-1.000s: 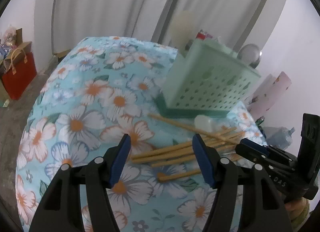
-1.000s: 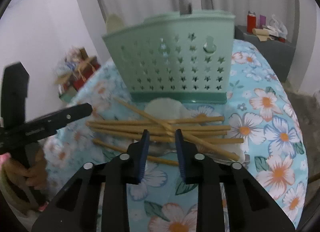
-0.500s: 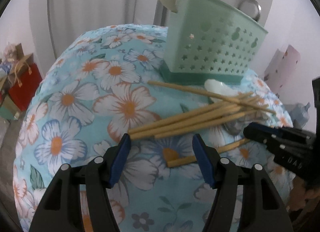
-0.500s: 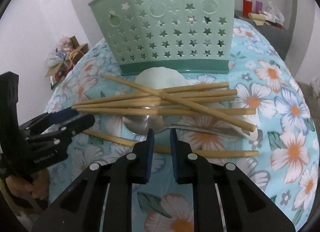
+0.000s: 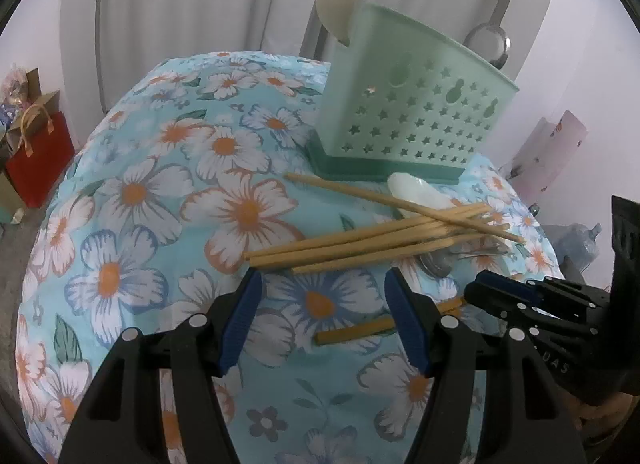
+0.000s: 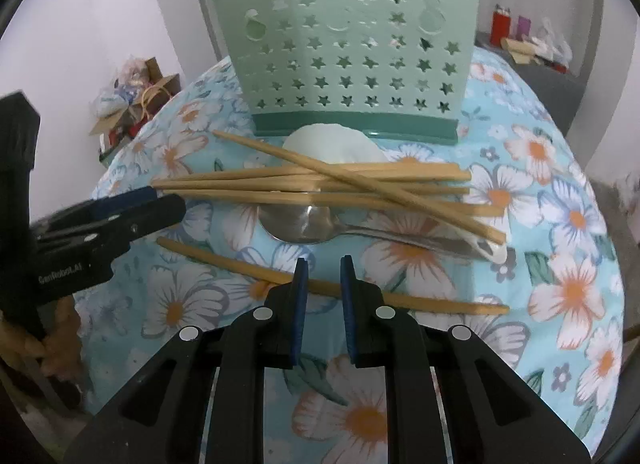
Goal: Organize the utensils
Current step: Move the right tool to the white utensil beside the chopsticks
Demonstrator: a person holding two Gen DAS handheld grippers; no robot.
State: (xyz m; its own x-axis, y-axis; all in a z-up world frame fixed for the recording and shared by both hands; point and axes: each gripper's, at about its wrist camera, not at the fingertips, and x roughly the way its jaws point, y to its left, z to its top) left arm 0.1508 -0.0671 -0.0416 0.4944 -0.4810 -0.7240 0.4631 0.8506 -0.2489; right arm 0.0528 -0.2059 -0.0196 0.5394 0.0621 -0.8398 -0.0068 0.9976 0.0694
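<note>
On a table [image 6: 568, 192] spread with a flowered blue cloth, we are at the picking-up step of tidying the utensils, with nothing yet lifted. At the far side stands the green caddy [image 6: 352, 64], its front wall punched with stars; two spoon bowls show above its rim in the left wrist view, so some pieces seem to be stowed already.

Just in front of it lies a heap of chopsticks [image 6: 304, 184], most running left to right, one crossing them on a slant from far left to near right. A white spoon [image 6: 332, 144] and a metal spoon [image 6: 304, 220] lie partly under the heap, the metal one's handle trailing to the right.

Nearest us, apart from the heap, lies a single chopstick [image 6: 432, 301]. Its long axis runs left to right with a slight slant, the left end a little farther away, the right end nearer.

Our right gripper [image 6: 323, 264] hangs over this stick's middle, its fingers [image 6: 299, 284] narrowed to a slim gap astride it; we judge they are not yet pressing on it. Our left gripper [image 5: 322, 280] hovers over the stick's left end, fingers [image 5: 242, 312] moderately wide and holding nothing.

The next move, we judge, calls for closing on the thin stick flat against soft cloth, then tipping it upright to drop it into the caddy.
</note>
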